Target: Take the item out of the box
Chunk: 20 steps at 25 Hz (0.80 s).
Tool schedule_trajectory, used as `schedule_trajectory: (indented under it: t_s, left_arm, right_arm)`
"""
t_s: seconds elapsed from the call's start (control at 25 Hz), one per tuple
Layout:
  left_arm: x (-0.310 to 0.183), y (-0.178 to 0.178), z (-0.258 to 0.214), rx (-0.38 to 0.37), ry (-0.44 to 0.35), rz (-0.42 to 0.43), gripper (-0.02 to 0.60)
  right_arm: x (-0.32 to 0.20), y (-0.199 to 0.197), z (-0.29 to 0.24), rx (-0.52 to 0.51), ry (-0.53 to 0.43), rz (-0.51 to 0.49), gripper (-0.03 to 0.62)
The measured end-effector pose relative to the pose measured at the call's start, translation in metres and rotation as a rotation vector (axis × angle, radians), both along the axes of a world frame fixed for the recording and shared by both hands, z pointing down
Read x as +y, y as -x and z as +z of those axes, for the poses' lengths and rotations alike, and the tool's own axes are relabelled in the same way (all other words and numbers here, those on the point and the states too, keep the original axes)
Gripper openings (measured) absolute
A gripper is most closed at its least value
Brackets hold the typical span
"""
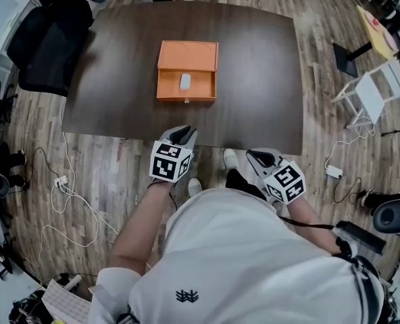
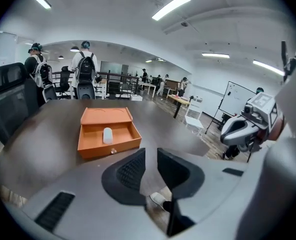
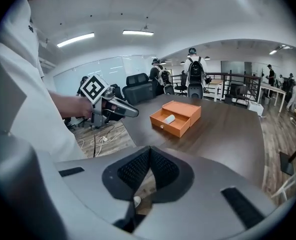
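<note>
Inside orange box (image 1: 201, 85), white item (image 1: 185, 82)

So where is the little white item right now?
In the head view, the white item lies inside the open orange box, near the middle of the dark table.

Dark table (image 1: 254, 79), wood floor (image 1: 315, 46), black chair (image 1: 48, 46)

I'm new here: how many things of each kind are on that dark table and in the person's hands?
Orange box: 1
White item in the box: 1
Grippers: 2, the left gripper and the right gripper
Total: 4
</note>
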<state>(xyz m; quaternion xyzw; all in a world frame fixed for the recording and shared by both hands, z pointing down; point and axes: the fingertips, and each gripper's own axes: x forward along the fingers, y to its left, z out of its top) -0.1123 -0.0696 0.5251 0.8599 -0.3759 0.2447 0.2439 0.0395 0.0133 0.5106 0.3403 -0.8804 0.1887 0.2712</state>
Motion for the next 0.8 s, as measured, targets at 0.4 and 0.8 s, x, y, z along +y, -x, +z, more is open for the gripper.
schedule_trajectory:
  t_s: [0.4,0.8]
  left_arm:
    - [-0.143,-0.012,0.040,-0.095,0.100,-0.168,0.131]
    - [-0.226,-0.003,0.105,-0.292,0.235,-0.228,0.163]
  right_arm:
    - [-0.099,-0.062,0.005,-0.019,0.028,-0.085,0.003]
    - [-0.141,-0.124,0.029,-0.043,0.103,-0.091,0.003]
